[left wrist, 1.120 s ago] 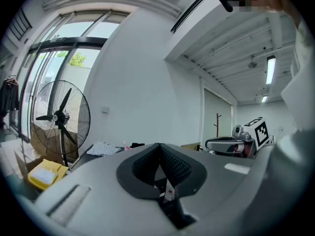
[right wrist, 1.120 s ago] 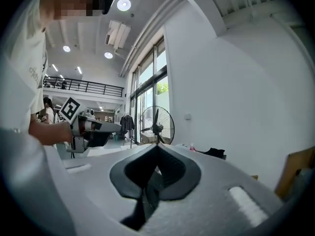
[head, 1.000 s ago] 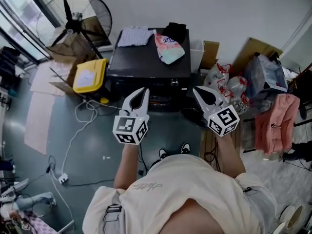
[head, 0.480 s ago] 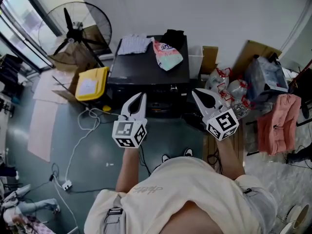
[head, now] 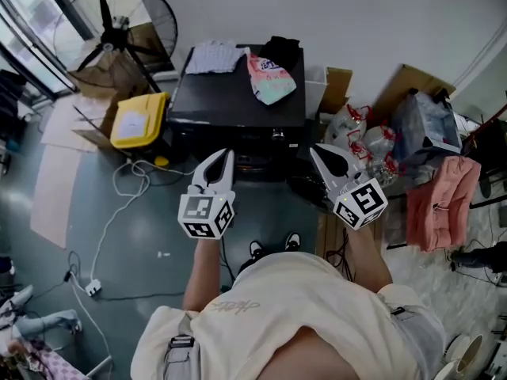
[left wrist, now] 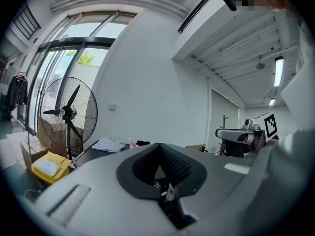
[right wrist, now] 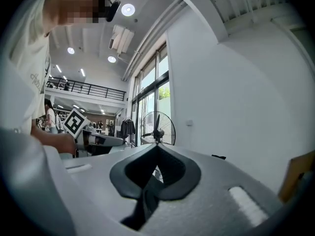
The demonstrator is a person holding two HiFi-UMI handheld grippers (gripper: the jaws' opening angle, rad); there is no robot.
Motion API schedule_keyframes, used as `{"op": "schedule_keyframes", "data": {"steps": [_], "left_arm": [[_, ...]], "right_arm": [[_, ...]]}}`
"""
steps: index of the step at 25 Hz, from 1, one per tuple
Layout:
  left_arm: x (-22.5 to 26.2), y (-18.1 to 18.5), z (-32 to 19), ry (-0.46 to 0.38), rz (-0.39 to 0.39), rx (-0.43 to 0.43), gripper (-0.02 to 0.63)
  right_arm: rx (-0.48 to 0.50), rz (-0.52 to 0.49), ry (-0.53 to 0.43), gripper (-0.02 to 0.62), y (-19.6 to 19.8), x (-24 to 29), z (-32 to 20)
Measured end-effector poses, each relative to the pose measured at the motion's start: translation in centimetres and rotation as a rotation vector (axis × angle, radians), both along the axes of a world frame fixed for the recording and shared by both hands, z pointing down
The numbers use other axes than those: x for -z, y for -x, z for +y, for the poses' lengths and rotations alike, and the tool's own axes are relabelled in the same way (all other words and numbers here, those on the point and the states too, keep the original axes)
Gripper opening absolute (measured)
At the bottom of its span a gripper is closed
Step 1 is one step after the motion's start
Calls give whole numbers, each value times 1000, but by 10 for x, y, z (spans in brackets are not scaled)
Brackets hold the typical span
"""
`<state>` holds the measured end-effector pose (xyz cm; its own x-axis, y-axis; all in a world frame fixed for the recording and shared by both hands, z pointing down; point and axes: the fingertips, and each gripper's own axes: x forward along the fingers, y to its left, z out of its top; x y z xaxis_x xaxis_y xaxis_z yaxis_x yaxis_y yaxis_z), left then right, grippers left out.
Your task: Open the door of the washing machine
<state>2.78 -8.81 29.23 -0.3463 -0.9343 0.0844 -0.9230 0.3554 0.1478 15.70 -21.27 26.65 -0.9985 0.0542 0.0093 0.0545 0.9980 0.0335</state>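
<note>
The black washing machine (head: 238,101) stands against the back wall, its dark front (head: 261,150) facing me; the door is hard to make out from above. My left gripper (head: 226,153) hovers level just before the front's left half, jaws together on nothing. My right gripper (head: 315,149) is off the machine's right front corner, also shut and empty. In the left gripper view my left gripper (left wrist: 158,144) points over the machine's top (left wrist: 96,153). In the right gripper view my right gripper (right wrist: 157,145) has its tips touching.
Folded clothes (head: 216,57), a pink bag (head: 268,77) and a black garment (head: 281,51) lie on the machine. A standing fan (head: 119,30) and a yellow box (head: 136,121) are to its left, with cables (head: 119,204) on the floor. Bags and cardboard (head: 396,133) crowd its right.
Both grippers stay shut and almost where they were in front of the machine. The head view has shifted slightly.
</note>
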Motion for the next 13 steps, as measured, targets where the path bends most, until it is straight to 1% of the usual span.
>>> {"op": "schedule_keyframes", "data": {"steps": [6,13], "left_arm": [[-16,-2,4,24,32,2,16],[-9,-2,-2,10,21,-1,17]], "right_arm": [[0,21,23,2,0,-9,0],[-25,33,14,2,-3,-11,-10]]}}
